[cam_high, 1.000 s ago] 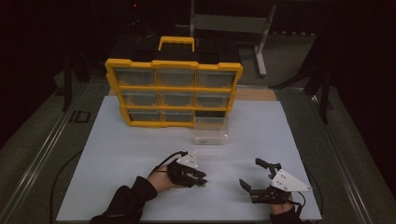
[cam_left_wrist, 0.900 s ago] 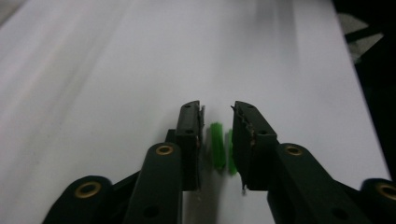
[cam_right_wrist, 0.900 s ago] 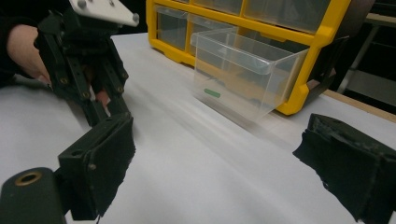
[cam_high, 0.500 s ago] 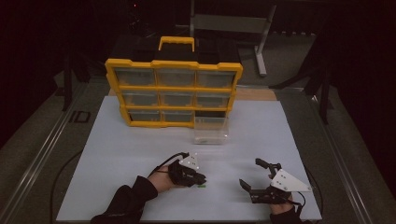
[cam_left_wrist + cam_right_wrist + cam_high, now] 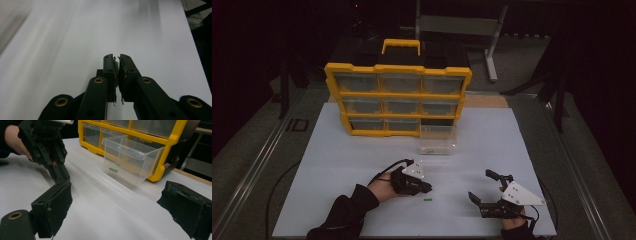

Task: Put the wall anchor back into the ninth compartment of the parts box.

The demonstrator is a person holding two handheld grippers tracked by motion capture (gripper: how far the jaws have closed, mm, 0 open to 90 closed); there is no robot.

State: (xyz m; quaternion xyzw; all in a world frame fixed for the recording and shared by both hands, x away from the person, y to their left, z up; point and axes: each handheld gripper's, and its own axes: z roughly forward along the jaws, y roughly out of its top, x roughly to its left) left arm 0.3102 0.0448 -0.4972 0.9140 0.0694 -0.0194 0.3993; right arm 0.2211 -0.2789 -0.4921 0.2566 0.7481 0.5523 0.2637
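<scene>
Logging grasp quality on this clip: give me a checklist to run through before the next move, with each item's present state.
1. Left gripper shut on the green piece: ok.
2. Hold secure: cannot tell; just a sliver of green shows between the fingers.
3. Clear drawer out of the yellow organizer, upright on the white mat, top open: ok.
4. Mat between left gripper and drawer bare: ok.
5. Right gripper open and off to the side: ok.
6. Green bit on the mat beside the left gripper, whether it is a second piece: cannot tell.
</scene>
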